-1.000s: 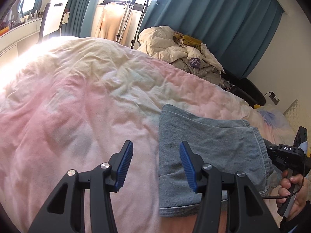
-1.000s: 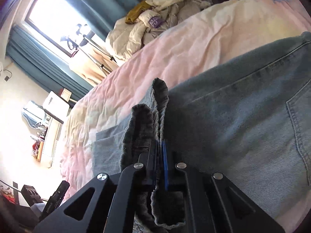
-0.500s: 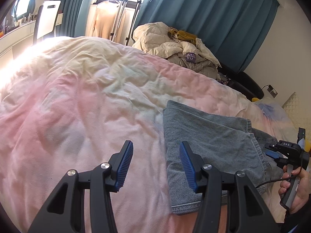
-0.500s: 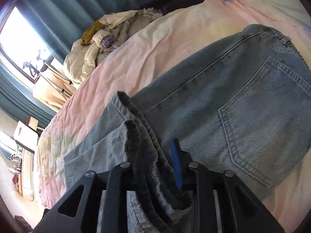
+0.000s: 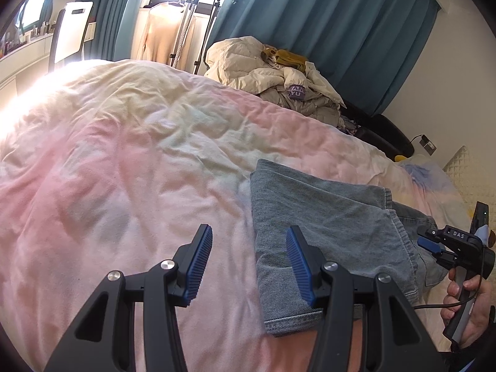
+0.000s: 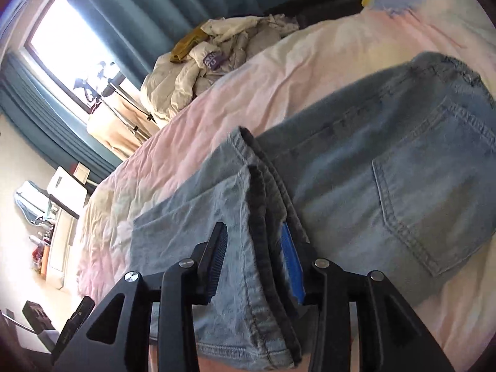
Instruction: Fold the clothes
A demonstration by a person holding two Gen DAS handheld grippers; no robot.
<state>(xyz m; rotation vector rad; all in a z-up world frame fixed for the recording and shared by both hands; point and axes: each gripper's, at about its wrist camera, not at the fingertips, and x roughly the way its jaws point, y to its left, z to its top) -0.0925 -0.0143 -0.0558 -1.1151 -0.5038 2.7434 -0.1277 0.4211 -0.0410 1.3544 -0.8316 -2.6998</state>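
A pair of light blue jeans [image 5: 325,226] lies folded on the pink and cream bed cover [image 5: 124,161]. In the right wrist view the leg hems [image 6: 260,217] lie over the seat with its back pocket [image 6: 427,204]. My right gripper [image 6: 254,248] is open, its fingers either side of the hems, the fabric loose between them. It also shows in the left wrist view [image 5: 434,245] at the jeans' right edge. My left gripper [image 5: 248,260] is open and empty, above the folded jeans' left edge.
A heap of cream jackets and clothes [image 5: 272,71] lies at the bed's far side before teal curtains [image 5: 341,31]. A garment steamer stand [image 5: 198,18] and a white chair [image 5: 71,31] stand by the window. A cushion [image 5: 465,173] lies at right.
My right gripper was shut on the jeans' hems and has opened, laying them down on the seat. My left gripper stayed open and drew back slightly.
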